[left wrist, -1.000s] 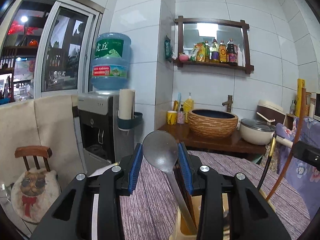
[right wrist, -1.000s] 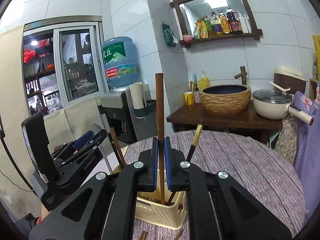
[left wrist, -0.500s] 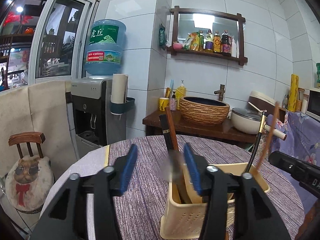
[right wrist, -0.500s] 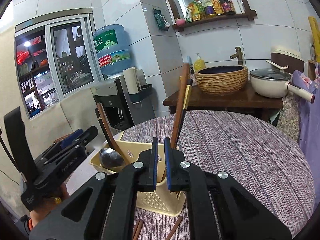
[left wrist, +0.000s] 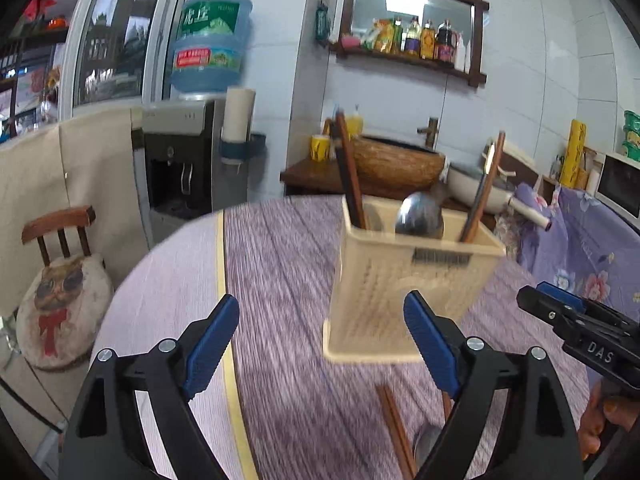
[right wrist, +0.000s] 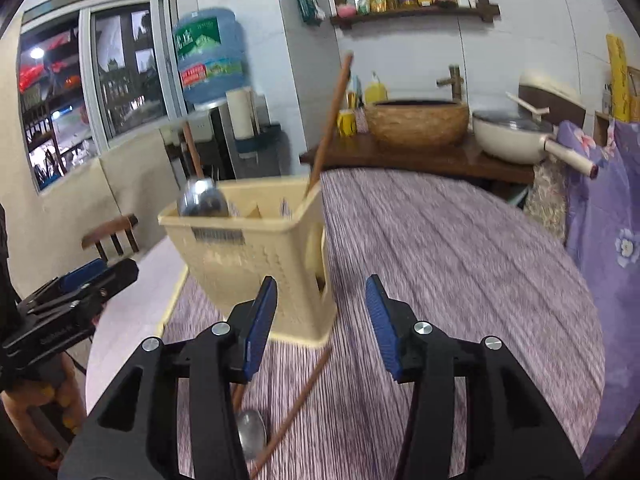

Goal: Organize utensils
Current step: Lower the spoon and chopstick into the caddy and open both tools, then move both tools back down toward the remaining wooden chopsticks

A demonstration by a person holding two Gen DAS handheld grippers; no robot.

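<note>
A: So how far along does the sorting look?

B: Partly done, I'd say. The cream utensil basket (left wrist: pixel 404 280) stands on the purple striped tablecloth (right wrist: pixel 460 248) and already holds a steel ladle (left wrist: pixel 420 216), bowl up, plus a dark wooden handle (left wrist: pixel 350 176) and, in the far corner, a chopstick (left wrist: pixel 482 188) leaning beside a dark gold-tipped utensil.

A: And what is left?

B: At least 3 pieces lie on the cloth just in front of the basket: a spoon (right wrist: pixel 251 434), a loose chopstick (right wrist: pixel 298 400) and another brown stick (left wrist: pixel 394 428) next to it. They sit close together, touching or nearly so.

A: What are the grippers doing?

B: Neither holds anything. The left gripper (left wrist: pixel 320 348) has its blue pads spread wide and opening further, with only cloth and the basket's foot showing between them. The right gripper (right wrist: pixel 322 326) is also opening, its jaws parted, nothing pinched; the basket's corner merely shows behind the gap.

A: So the next job?

B: Probably picking up those loose pieces below the jaws, 1 at a time.
</note>
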